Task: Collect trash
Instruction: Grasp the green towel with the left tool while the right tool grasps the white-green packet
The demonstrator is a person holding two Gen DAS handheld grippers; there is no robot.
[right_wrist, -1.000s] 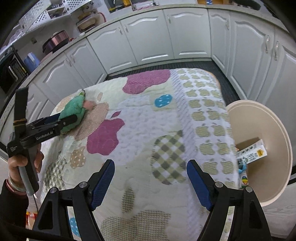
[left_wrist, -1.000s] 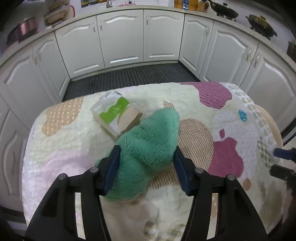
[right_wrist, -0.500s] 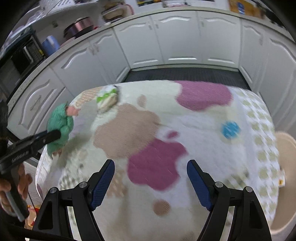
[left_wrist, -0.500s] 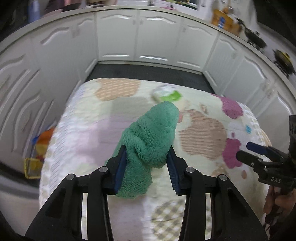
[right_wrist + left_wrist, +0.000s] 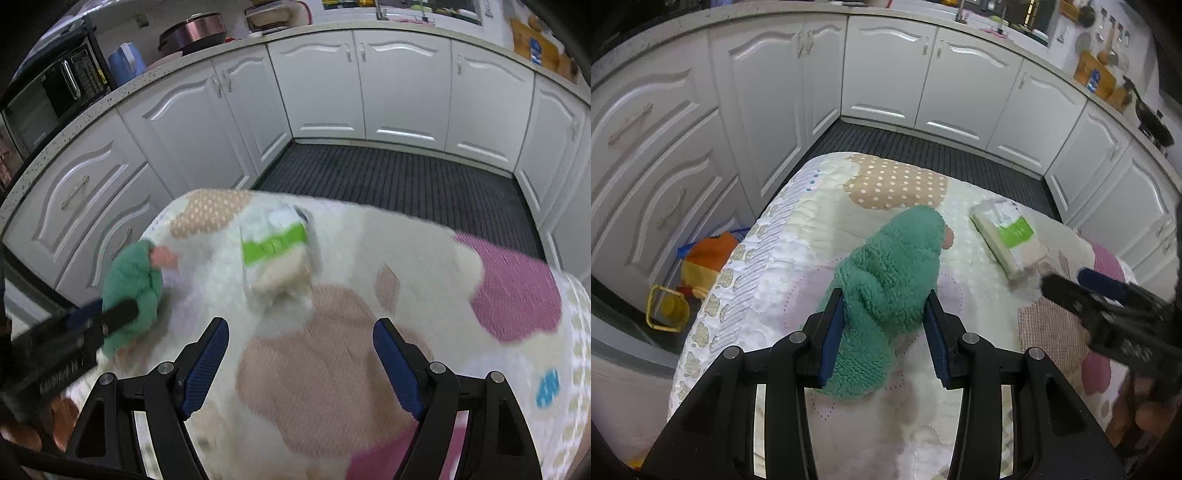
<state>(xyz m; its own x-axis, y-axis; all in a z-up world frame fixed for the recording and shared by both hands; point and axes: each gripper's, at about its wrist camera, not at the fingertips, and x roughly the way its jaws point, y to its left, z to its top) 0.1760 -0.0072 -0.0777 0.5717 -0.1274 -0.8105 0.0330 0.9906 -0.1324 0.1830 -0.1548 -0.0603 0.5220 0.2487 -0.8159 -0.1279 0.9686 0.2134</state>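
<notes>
Green cloth (image 5: 886, 291): fluffy, sock-shaped; long axis runs away from the left gripper (image 5: 884, 325), pinkish tip farthest (above the quilted table cover (image 5: 775, 266)).
Left gripper: tilted down; jaws have just been closing, blue pads clamped on the cloth's lower half.
Tissue pack (image 5: 1010, 236): soft, rectangular, green band; lies on the cover right of the cloth, long axis diagonal.
Right gripper (image 5: 301, 363): tilted down near the pack, jaws apart, nothing between them.

Black gripper frames (image 5: 882, 334), blue-padded fingers (image 5: 205, 363), silver screws.
</notes>
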